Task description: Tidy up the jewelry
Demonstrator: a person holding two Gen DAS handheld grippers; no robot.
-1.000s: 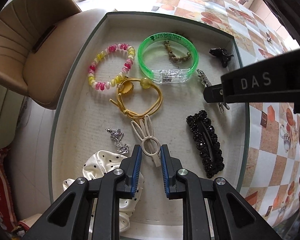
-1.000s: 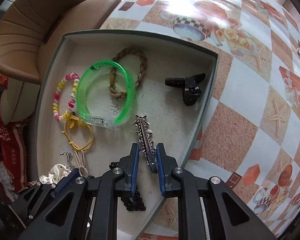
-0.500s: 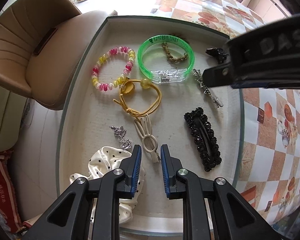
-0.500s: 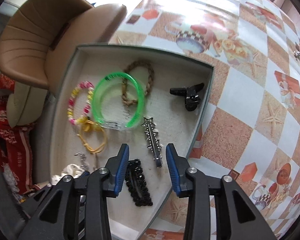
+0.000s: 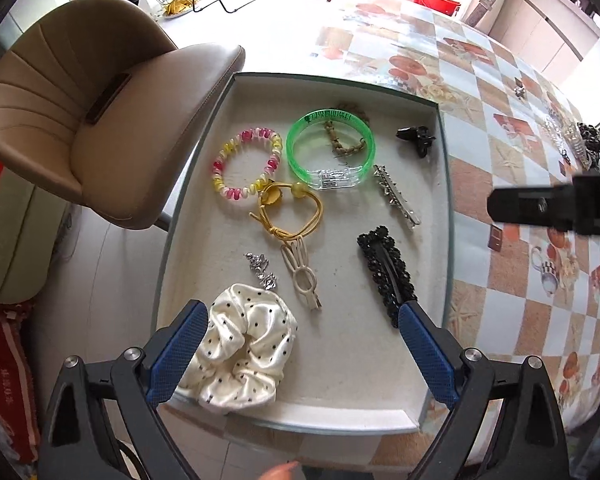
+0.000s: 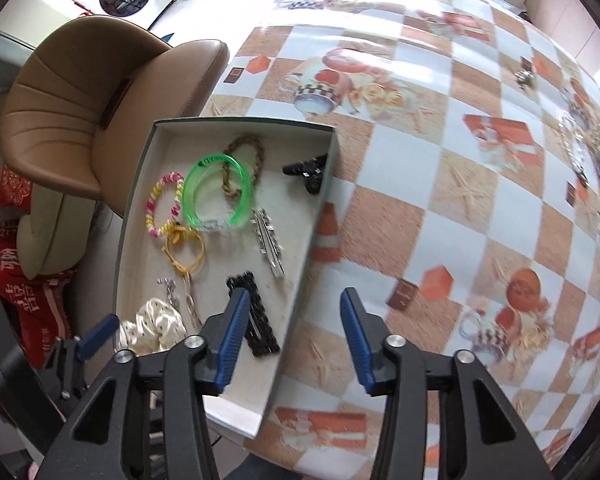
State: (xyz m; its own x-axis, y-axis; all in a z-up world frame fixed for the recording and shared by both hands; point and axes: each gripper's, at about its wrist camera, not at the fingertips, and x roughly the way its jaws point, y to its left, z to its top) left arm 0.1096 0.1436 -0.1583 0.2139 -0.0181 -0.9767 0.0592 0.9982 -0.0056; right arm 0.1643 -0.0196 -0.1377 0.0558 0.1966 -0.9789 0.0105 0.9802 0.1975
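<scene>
Checkered oilcloth, orange and white with teacup prints, covers the table (image 6: 440,208); it's the biggest thing under me. A tan leather chair (image 5: 80,120) sits off the table's left edge.

The grey-rimmed tray (image 5: 444,208) with a pale felt floor sits at the table's near-left corner. All the sorted jewelry is inside it.

My left gripper (image 5: 300,352) points almost straight down over the tray's near end. Jaws are opening, already spread wide, nothing between the pads. My right gripper (image 6: 292,336) hangs over the tray's right rim, one finger above the felt, the other above the oilcloth. Its jaws are opening too and grip nothing.

Tray contents, big to small:
- white dotted scrunchie (image 5: 244,352), near-left corner, just beside my left blue pad
- green bangle (image 5: 330,148), far middle, lying over a braided tan bracelet (image 5: 346,144)
- pink-yellow bead bracelet (image 5: 246,168), left of the bangle
- black beaded clip (image 5: 386,272), near right
- yellow hair tie (image 5: 292,212), centre, touching the bead bracelet
- silver spiked clip (image 5: 396,196), right of the bangle
- cream bunny clip (image 5: 300,276), below the hair tie, free on the felt
- black claw clip (image 5: 416,140), far-right corner
- silver earrings (image 5: 262,270), above the scrunchie

More unsorted pieces (image 5: 580,144) lie at the table's far right, too small to identify.
</scene>
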